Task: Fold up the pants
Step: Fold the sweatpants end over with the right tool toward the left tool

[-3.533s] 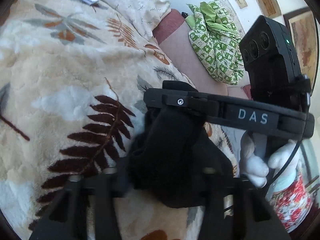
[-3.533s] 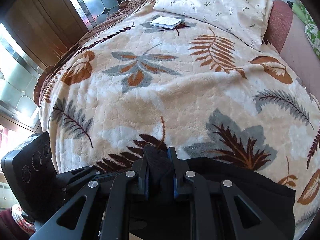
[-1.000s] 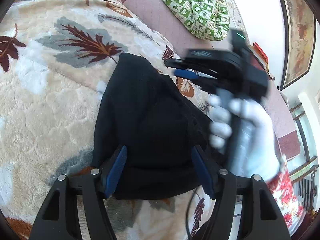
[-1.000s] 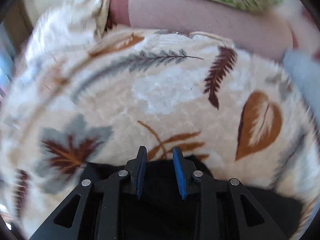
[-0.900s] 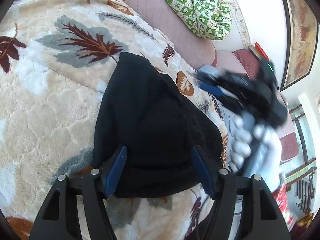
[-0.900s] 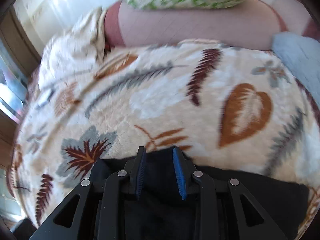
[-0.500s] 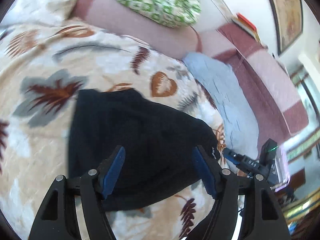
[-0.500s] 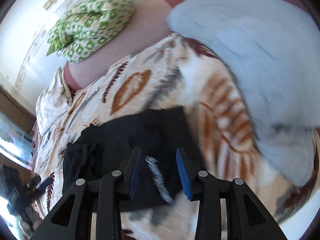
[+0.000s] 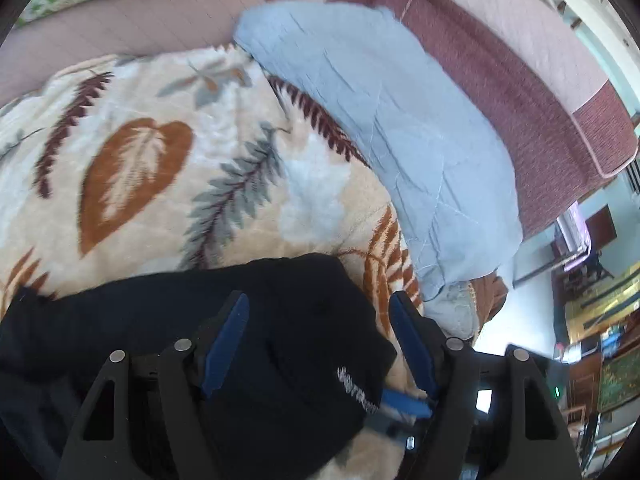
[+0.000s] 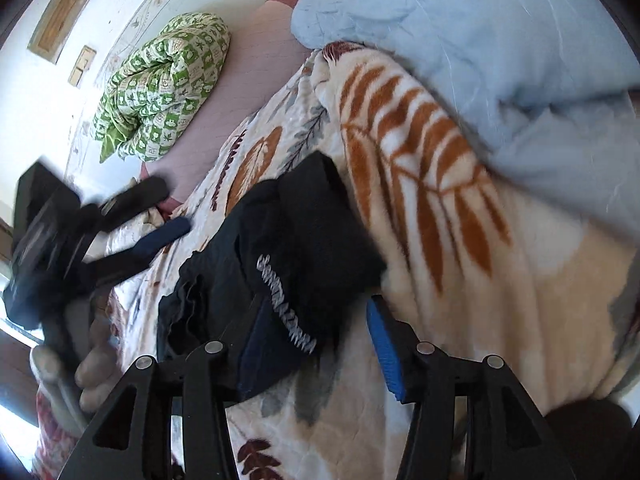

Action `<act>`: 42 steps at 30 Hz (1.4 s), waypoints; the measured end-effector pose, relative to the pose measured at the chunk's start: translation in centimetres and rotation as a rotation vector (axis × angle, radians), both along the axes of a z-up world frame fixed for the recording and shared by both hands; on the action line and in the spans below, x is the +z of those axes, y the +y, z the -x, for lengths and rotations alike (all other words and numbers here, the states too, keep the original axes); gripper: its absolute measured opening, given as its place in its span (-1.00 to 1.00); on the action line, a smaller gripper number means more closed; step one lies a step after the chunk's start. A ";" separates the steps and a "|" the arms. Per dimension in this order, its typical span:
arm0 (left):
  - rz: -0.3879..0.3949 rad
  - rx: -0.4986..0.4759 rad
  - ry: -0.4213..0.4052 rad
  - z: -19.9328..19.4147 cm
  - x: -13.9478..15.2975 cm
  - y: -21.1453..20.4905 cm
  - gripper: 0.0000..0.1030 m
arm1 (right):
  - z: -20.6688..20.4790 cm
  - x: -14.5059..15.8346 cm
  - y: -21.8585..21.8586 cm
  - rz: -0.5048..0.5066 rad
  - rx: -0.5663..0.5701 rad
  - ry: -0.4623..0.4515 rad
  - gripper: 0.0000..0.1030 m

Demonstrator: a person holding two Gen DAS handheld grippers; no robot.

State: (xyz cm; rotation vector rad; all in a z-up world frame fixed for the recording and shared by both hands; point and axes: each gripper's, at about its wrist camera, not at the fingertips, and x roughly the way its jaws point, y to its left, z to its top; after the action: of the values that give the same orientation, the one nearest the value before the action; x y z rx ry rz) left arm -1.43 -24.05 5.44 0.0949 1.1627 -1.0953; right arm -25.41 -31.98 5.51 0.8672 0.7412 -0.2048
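The black pants lie folded in a compact bundle on the leaf-print blanket, with white lettering near one edge. My left gripper is open, its blue pads either side of the bundle's corner just above it. My right gripper is open over the lettered end of the pants. The left gripper also shows blurred at the left of the right wrist view, and a blue right fingertip shows low in the left wrist view.
A pale blue quilt lies on the blanket beside the pants; it also shows in the right wrist view. A green checked bundle rests on the pink bedspread. The bed's edge drops to the room at right.
Both grippers let go of the pants and opened. Both swung round toward the lettered end near the blue quilt, and the right jaws opened wider.
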 end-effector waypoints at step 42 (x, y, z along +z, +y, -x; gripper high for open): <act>0.315 0.505 0.116 -7.0 -1.3 29.7 -0.47 | -16.0 3.3 26.7 0.334 0.619 0.010 -0.53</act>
State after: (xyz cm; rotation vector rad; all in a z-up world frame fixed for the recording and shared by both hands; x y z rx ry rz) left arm 5.52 5.63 4.12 -0.4891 1.0259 -0.8231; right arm -9.42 -5.32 8.80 0.2940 0.9200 0.2159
